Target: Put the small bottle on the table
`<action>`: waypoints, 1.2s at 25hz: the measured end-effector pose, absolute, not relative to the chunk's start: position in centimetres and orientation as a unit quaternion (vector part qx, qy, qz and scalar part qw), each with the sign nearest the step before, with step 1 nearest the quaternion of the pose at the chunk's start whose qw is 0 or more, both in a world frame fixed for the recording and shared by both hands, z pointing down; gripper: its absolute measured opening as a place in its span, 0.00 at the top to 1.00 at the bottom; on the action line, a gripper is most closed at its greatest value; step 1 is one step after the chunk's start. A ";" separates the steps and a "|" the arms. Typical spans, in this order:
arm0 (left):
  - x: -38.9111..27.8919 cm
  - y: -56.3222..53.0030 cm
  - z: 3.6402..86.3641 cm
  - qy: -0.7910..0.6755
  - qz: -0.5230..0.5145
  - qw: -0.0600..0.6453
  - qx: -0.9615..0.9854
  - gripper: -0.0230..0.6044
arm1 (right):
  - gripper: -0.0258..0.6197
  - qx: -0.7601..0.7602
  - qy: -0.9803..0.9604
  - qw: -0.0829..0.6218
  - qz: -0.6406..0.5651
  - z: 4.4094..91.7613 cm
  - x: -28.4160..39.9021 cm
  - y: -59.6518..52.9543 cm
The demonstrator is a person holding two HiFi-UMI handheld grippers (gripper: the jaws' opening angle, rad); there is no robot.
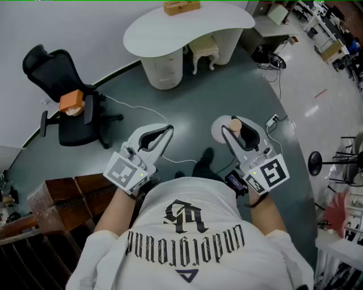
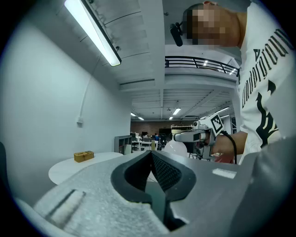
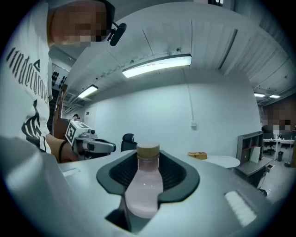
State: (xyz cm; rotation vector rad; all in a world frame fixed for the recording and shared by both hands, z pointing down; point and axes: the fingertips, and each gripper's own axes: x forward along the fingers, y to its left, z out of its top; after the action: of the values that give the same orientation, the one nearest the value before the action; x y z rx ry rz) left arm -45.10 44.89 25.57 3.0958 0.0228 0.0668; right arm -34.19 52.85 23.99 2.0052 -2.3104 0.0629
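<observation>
The small bottle (image 3: 144,187), pale pink with a tan cap (image 3: 148,150), lies between the pads of my right gripper (image 3: 148,157), which is shut on it with the cap toward the tips. In the head view that gripper (image 1: 237,128) is held level in front of the person, with the tan cap (image 1: 235,123) showing. My left gripper (image 1: 168,131) is level beside it, shut and holding nothing; its pads meet at the tip (image 2: 151,155). The white curved table (image 1: 170,31) stands ahead, well apart from both grippers, and is also in the left gripper view (image 2: 64,170).
A yellow box (image 1: 181,7) lies on the white table. A black office chair (image 1: 62,96) with an orange thing on it stands at the left. Cables run across the grey floor (image 1: 187,113). A brown wooden unit (image 1: 68,198) is at the near left, and desks at the far right.
</observation>
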 end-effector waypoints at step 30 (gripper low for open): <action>-23.6 39.0 27.2 -0.008 0.038 0.047 0.998 0.95 | 0.75 0.639 -0.768 0.048 0.027 24.9 -12.9 47.7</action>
State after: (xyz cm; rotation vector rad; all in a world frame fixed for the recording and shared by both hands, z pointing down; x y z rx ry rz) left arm -23.59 39.03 27.16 3.0460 -0.0256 0.1167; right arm -12.91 47.66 24.87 1.9467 -2.3396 0.0825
